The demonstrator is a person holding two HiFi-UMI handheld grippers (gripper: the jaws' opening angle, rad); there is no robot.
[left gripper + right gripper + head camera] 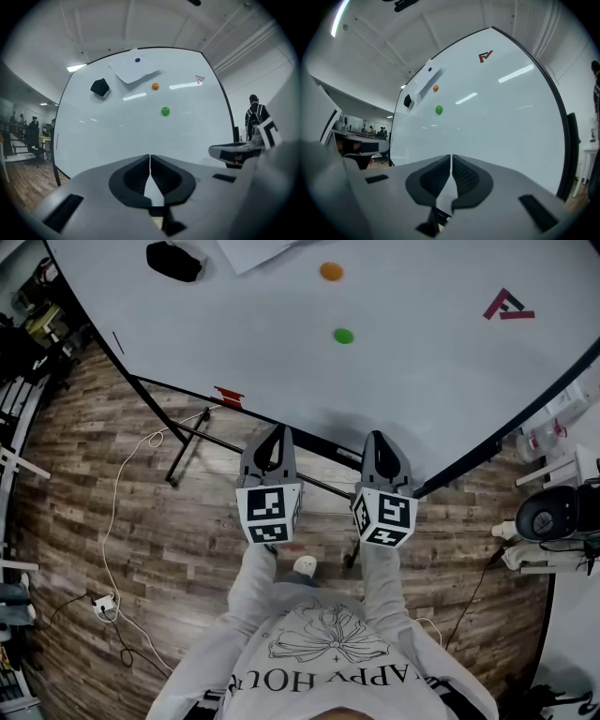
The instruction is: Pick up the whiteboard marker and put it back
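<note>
A small red thing, apparently the whiteboard marker [229, 397], lies on the whiteboard's lower edge, left of both grippers. Neither gripper view shows it. My left gripper [277, 433] points level at the whiteboard [422, 362], jaws shut with nothing between them [150, 158]. Beside it, my right gripper [378, 441] is also shut and empty [451, 159], just short of the board. The board carries a green magnet [343, 336], an orange magnet [330, 271], a black eraser [174, 261] and a sheet of paper [253, 249].
The board's black stand legs [187, 442] rest on the wooden floor, where a white cable runs to a power strip [103, 604]. Black equipment [553, 512] sits at the right. A person [255, 115] stands beyond the board's right edge.
</note>
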